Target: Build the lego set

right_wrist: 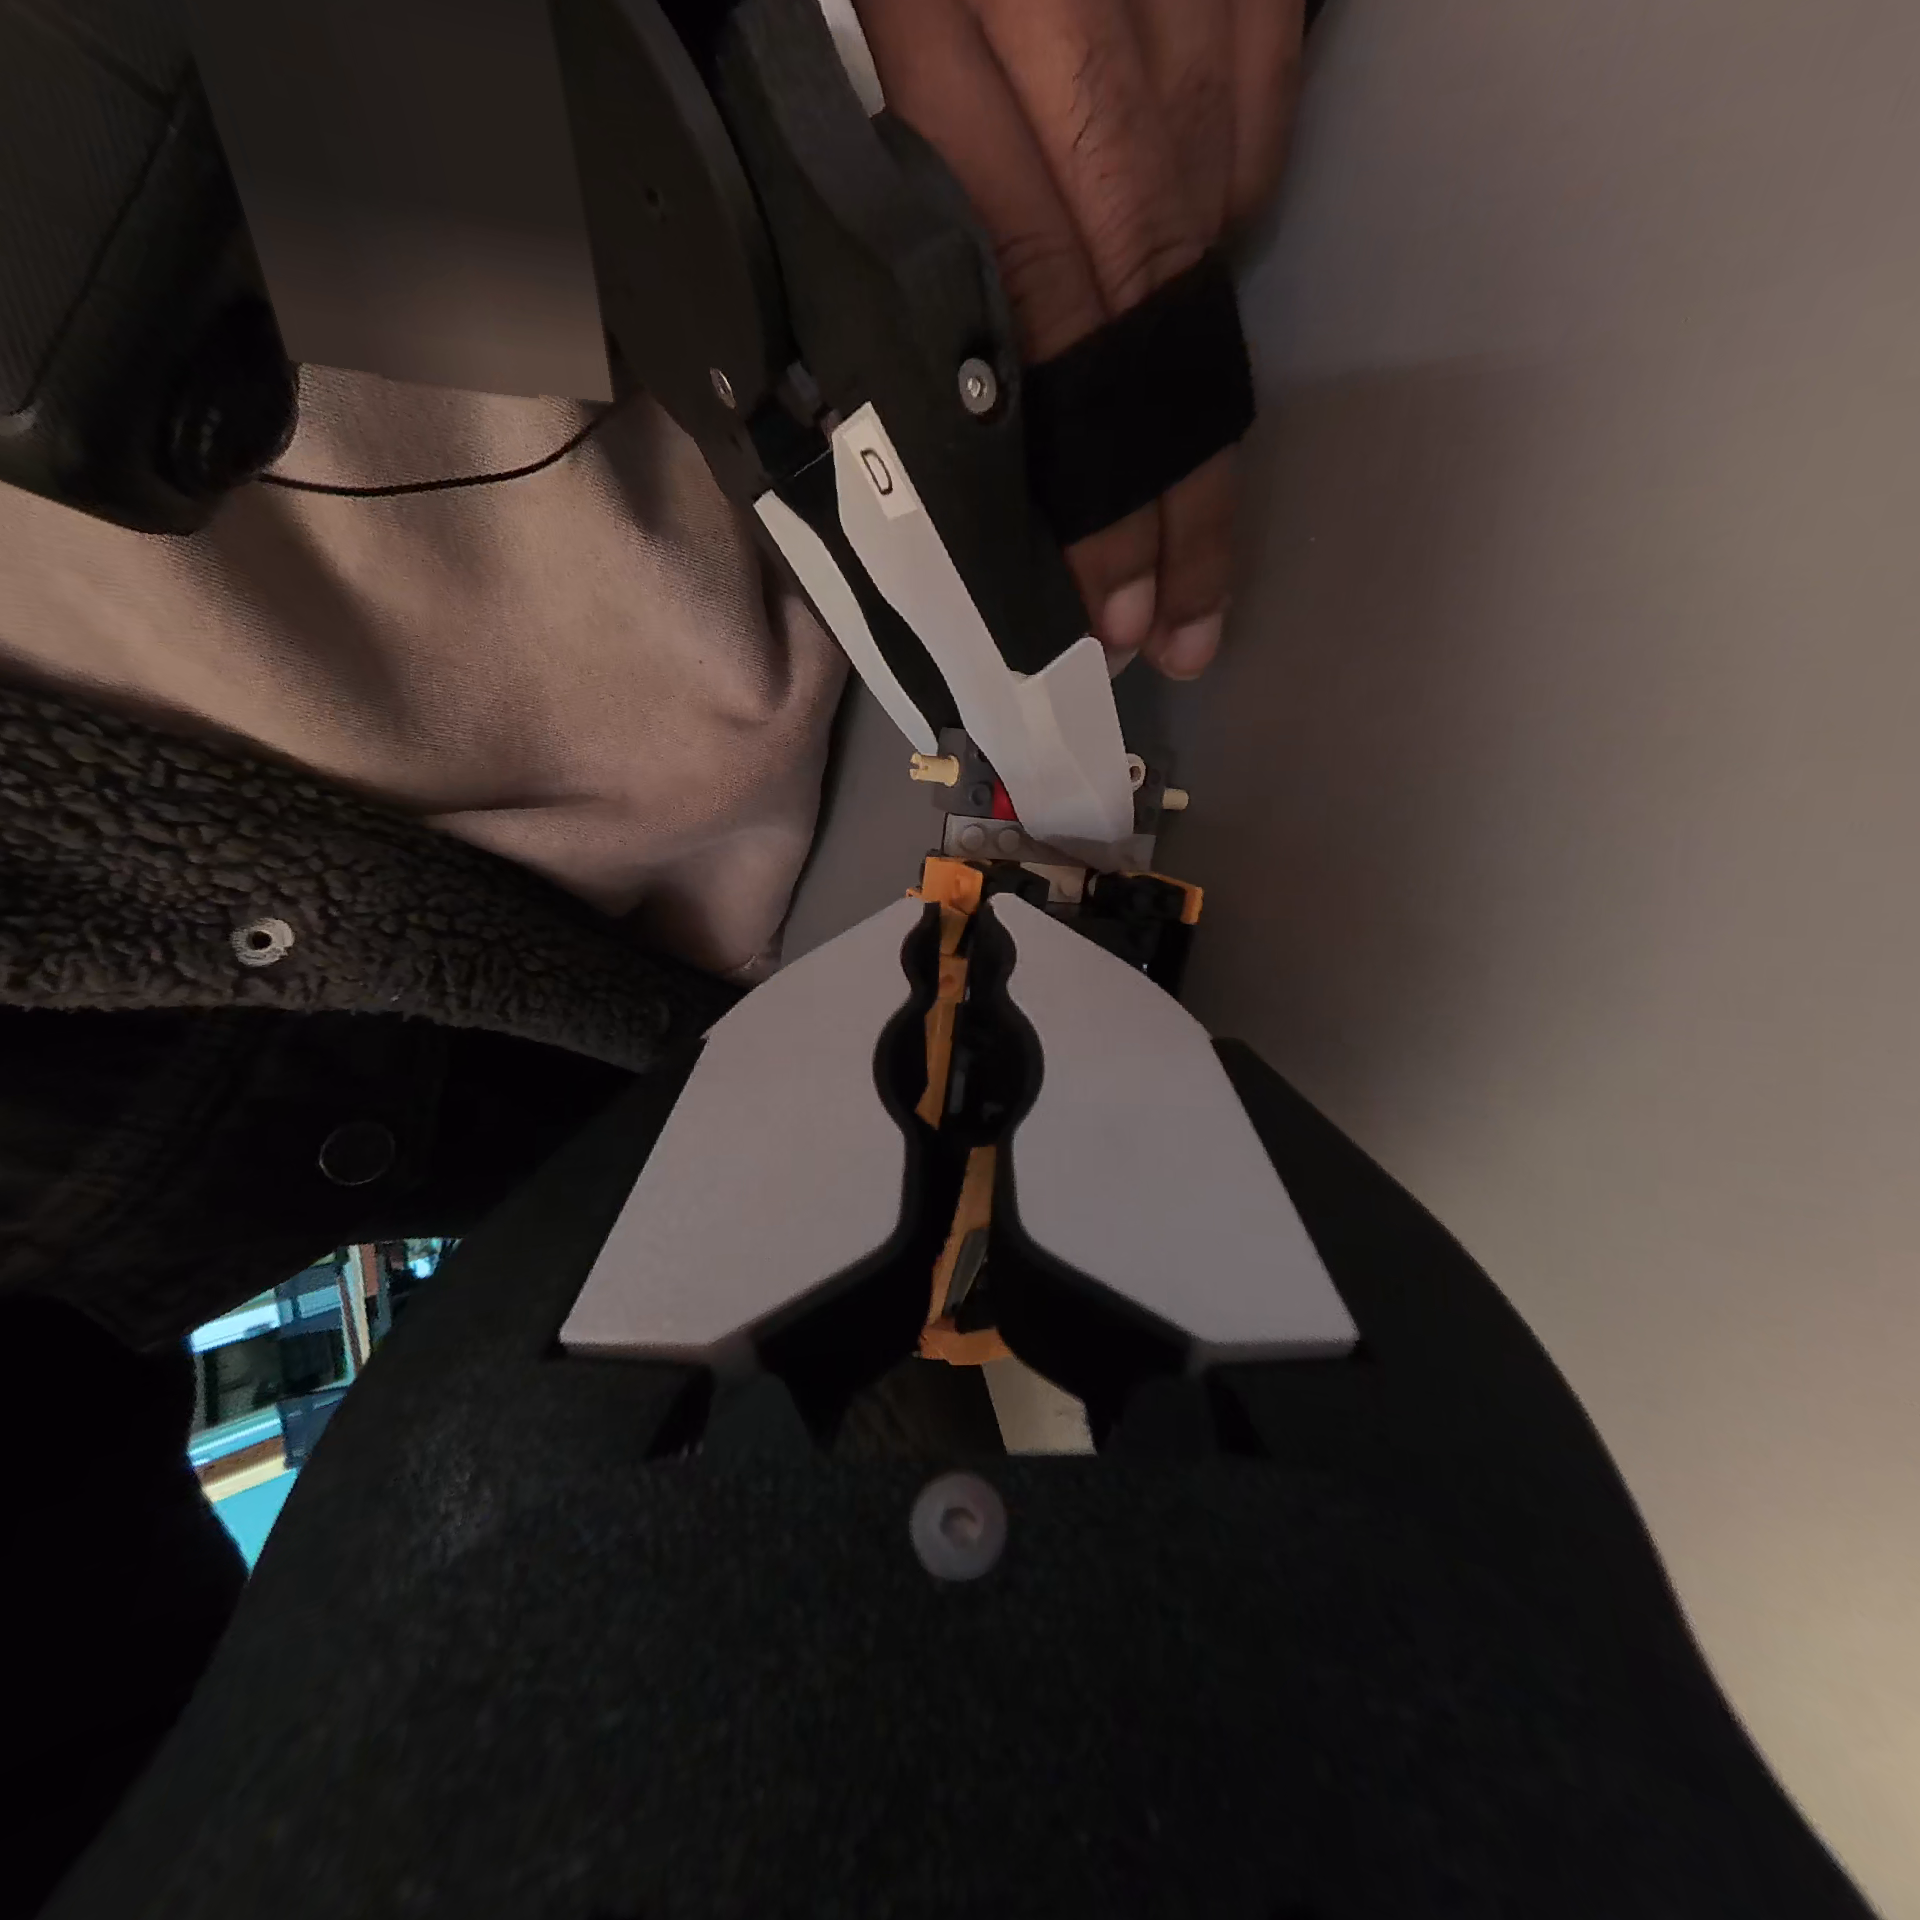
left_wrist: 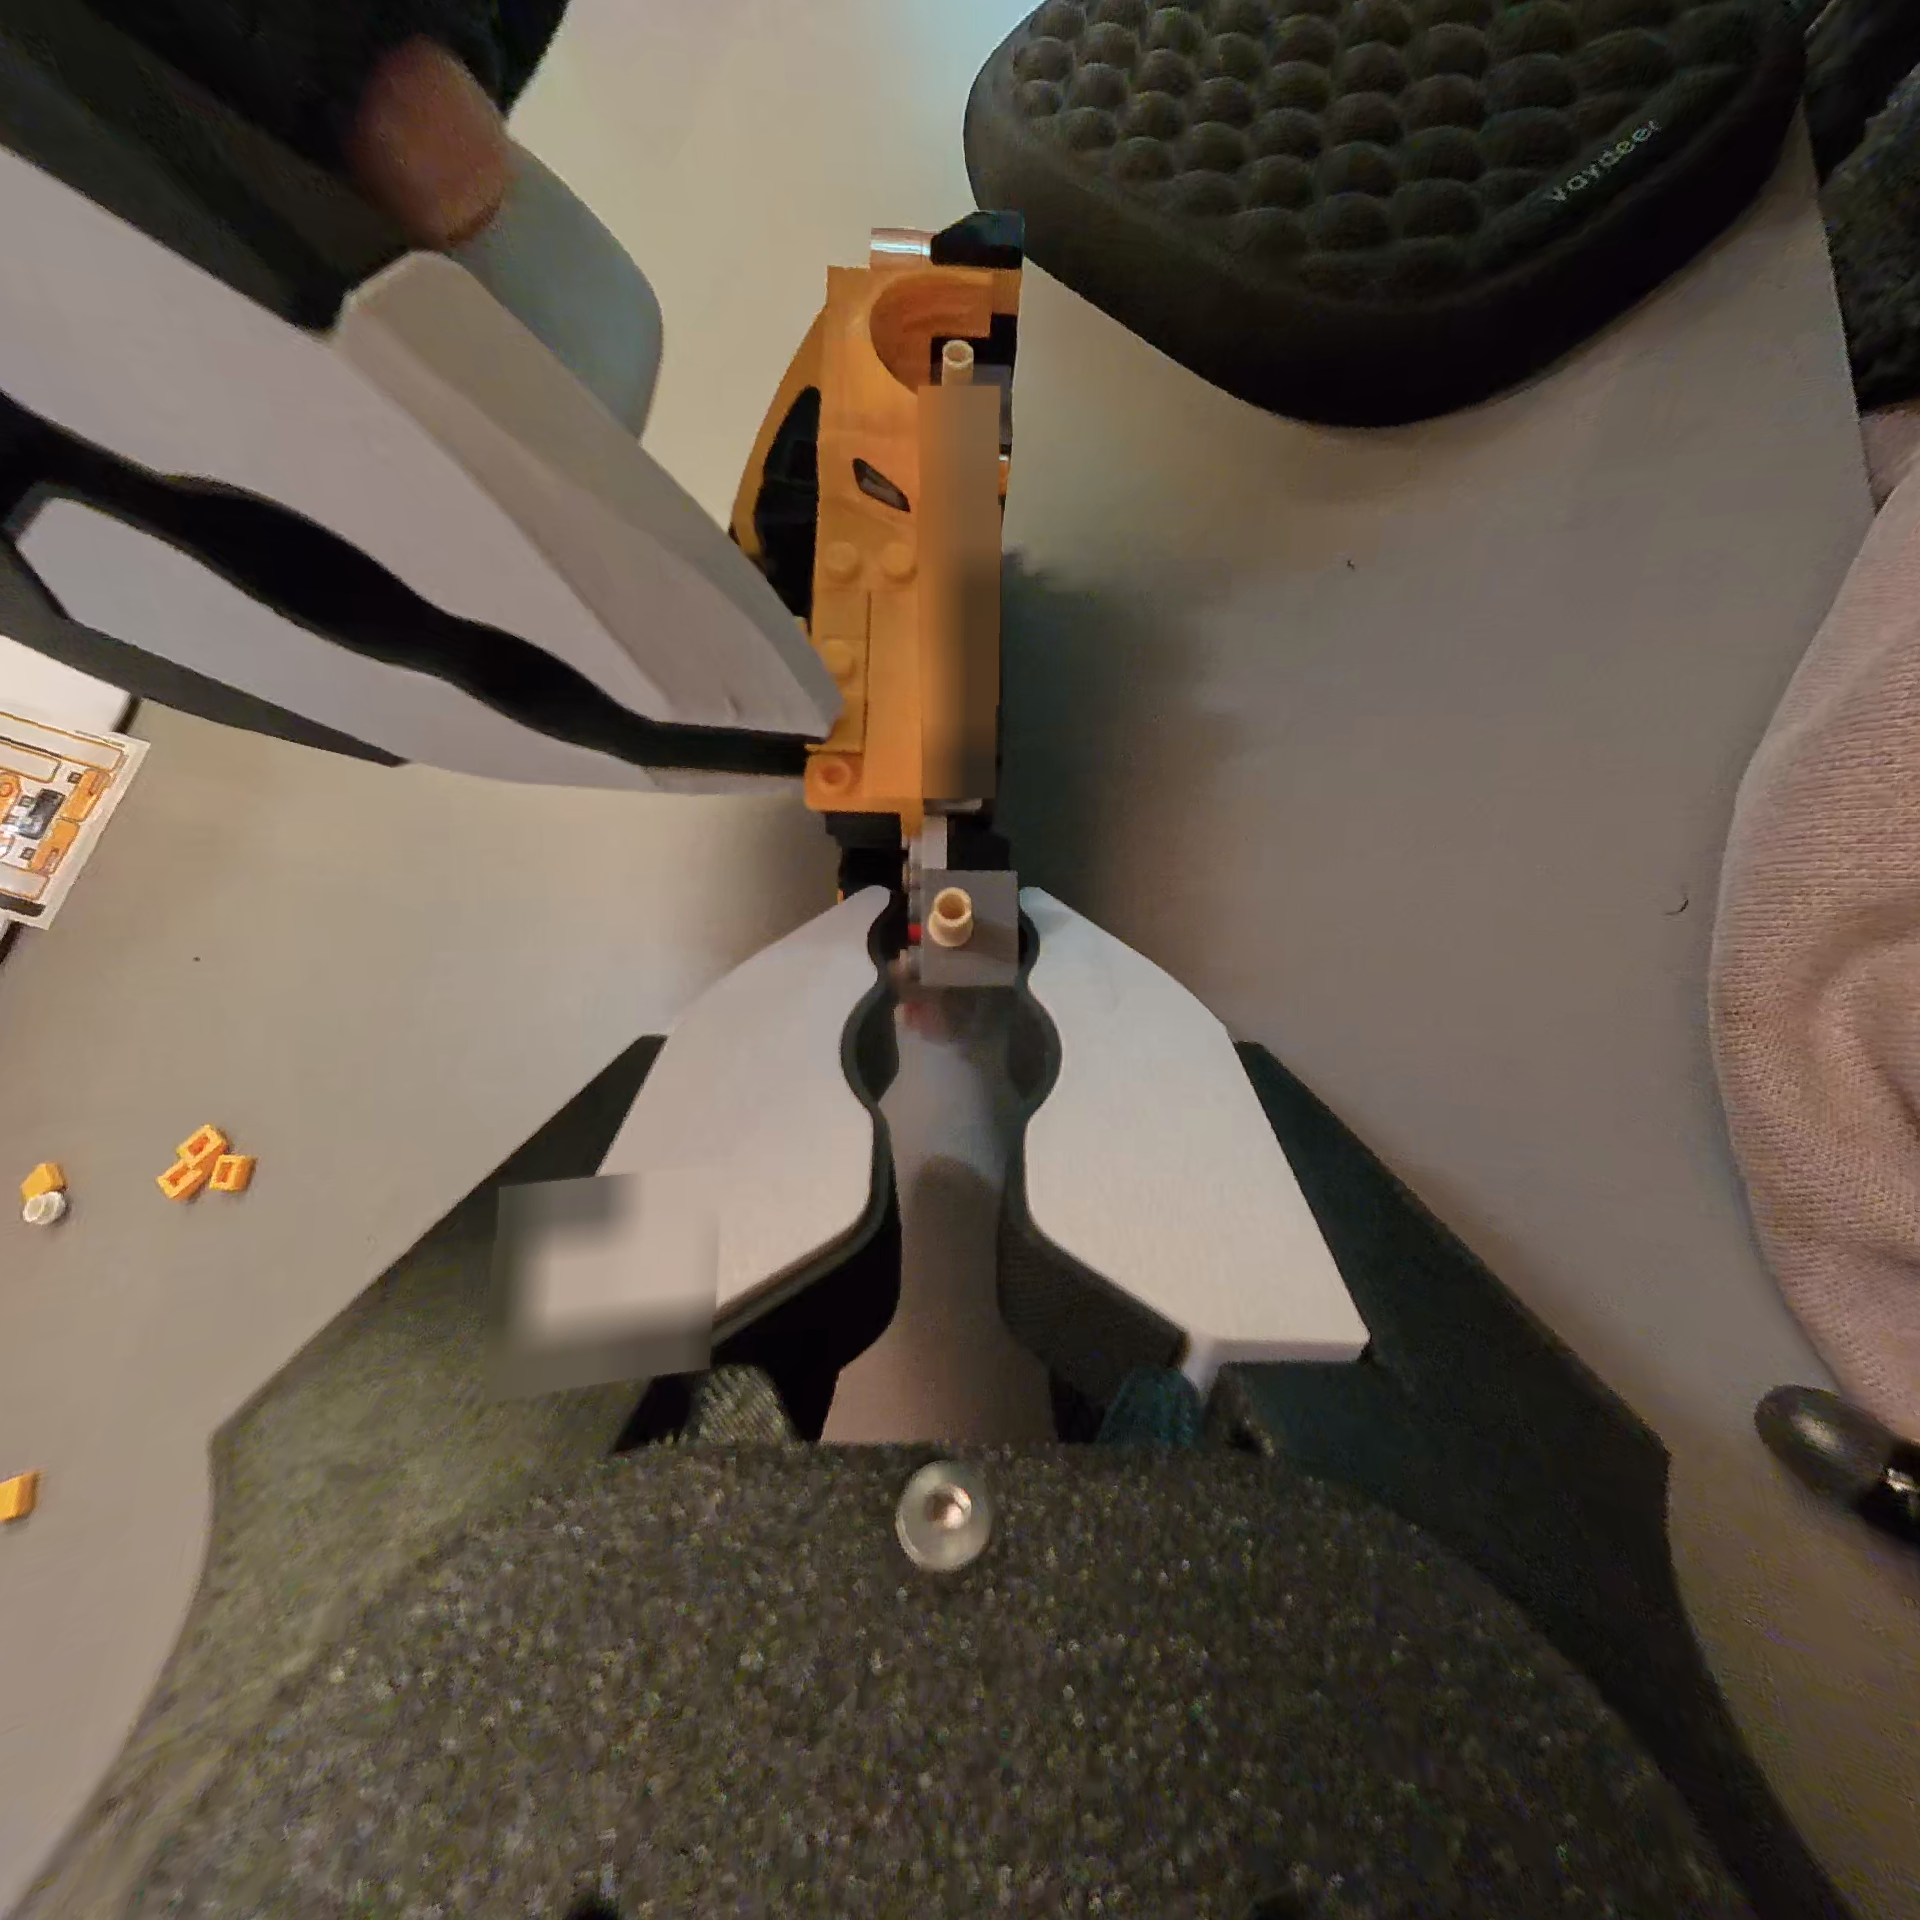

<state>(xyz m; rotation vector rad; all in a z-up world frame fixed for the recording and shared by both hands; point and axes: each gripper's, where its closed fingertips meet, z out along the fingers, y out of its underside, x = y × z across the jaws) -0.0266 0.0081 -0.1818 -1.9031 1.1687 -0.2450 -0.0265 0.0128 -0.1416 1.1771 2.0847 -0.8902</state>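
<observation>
I read both hand-held grippers as engaged on one object: an orange-and-black brick-built model (left_wrist: 868,582) held above the grey tabletop (left_wrist: 1403,831). The left hand-held gripper (left_wrist: 956,935) is nearly closed, its two pale fingertips pressed on either side of a small grey block (left_wrist: 971,935) that carries a tan peg and forms the near end of the model. From this gripper the model's long axis runs straight ahead, in line with the fingers. The right hand-held gripper (right_wrist: 961,914) is closed almost fully on a thin orange panel edge (right_wrist: 951,997) of the same model, which runs back between its fingers; in the left wrist view its fingertips meet the model's orange side from the left. The two grippers therefore hold the model at roughly right angles to each other, the left at the grey end, the right on the flank. Loose orange pieces (left_wrist: 203,1164) lie on the tabletop well to the left, beside a printed sheet (left_wrist: 52,821). A black dimpled pad (left_wrist: 1382,177) sits beyond the model.
</observation>
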